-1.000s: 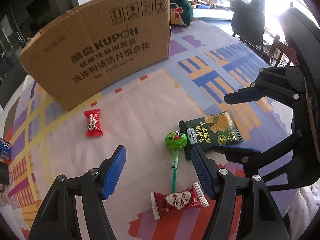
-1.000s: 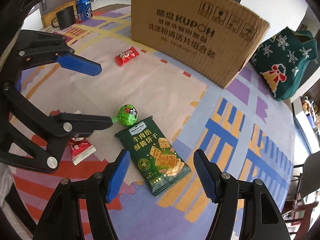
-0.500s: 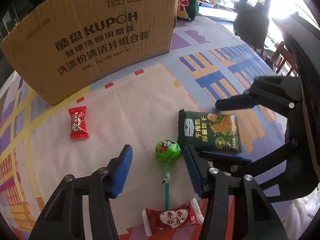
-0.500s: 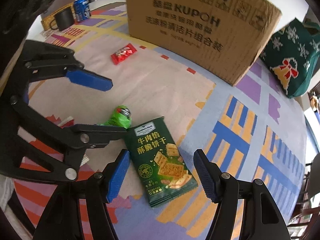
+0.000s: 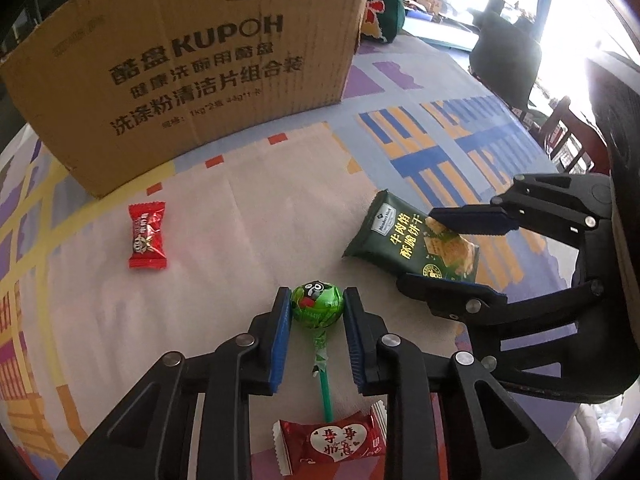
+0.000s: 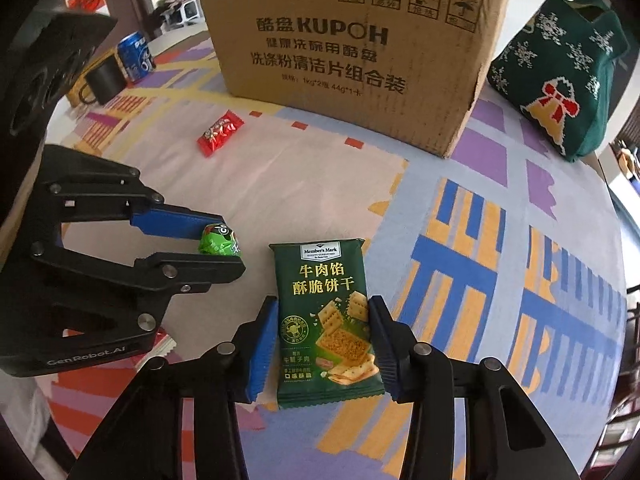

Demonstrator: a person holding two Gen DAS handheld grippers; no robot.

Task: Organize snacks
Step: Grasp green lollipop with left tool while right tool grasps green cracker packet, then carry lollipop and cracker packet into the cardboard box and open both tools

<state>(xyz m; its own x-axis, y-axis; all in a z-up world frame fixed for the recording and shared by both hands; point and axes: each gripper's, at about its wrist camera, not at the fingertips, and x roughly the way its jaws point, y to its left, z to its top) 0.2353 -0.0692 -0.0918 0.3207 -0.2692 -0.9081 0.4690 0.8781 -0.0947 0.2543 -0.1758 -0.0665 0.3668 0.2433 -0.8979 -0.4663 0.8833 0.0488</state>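
Note:
My left gripper [image 5: 317, 307] is shut on the head of a green lollipop [image 5: 316, 306], whose stick runs back toward me. It also shows in the right wrist view [image 6: 220, 240]. My right gripper [image 6: 324, 316] is shut on a dark green cracker packet [image 6: 326, 320], its pads against both long edges. The packet [image 5: 404, 242] also shows in the left wrist view between the right gripper's fingers [image 5: 472, 220]. A red candy [image 5: 146, 236] lies at the left. A dark red heart candy [image 5: 330, 442] lies near my left gripper's base.
A large brown KUPOH cardboard box [image 6: 352, 48] stands at the back on the patterned tablecloth [image 5: 224, 216]. A green knitted Christmas bag [image 6: 560, 76] sits to its right. A black mug [image 6: 102, 80] and blue can [image 6: 136, 56] stand far left. Chairs [image 5: 508, 60] stand beyond the table.
Both grippers moved forward and closed: the left onto the lollipop head, the right onto the cracker packet. Both were open half a second ago.

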